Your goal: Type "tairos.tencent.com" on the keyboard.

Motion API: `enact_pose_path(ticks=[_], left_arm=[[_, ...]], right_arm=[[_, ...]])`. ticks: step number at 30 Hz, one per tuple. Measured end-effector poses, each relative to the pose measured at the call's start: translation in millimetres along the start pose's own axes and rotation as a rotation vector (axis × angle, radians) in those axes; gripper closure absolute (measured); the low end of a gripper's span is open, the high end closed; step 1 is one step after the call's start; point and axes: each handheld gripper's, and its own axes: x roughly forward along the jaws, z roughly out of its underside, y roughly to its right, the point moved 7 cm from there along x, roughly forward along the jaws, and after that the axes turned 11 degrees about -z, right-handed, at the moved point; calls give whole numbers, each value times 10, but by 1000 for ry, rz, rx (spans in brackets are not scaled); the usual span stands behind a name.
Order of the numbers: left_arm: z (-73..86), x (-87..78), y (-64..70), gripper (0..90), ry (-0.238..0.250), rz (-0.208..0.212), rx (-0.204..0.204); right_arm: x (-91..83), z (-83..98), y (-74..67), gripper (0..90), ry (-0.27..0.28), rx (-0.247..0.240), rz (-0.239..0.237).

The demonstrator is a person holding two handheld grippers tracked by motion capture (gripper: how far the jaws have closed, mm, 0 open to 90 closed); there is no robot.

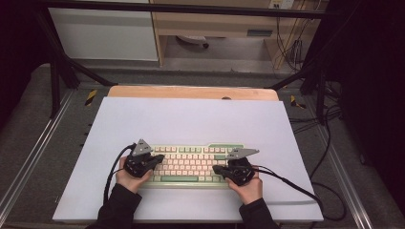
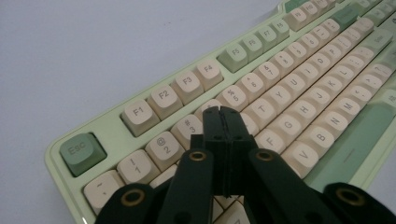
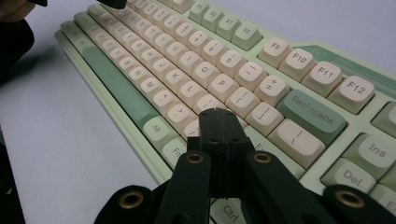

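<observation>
I have both claws over the green and cream keyboard (image 1: 191, 164), which lies on the white table (image 1: 191, 119) close to me, and it looks like I am getting ready to tap keys. My left gripper (image 2: 221, 110) has its jaws pressed together with nothing between them, and its tip is above the number row near the 4 key; my right gripper (image 3: 216, 112) is pressed together too, above the keys left of Backspace (image 3: 310, 114). Next I think I need to push one tip straight down on one key only, so it does not bump the keys beside it
</observation>
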Motion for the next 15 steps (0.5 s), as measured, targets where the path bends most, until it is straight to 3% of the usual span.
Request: enact_pose_path(ticks=[15], left_arm=[[33, 72, 40, 900, -3, 2, 6]], right_arm=[[-14, -5, -2, 900, 3, -2, -1]])
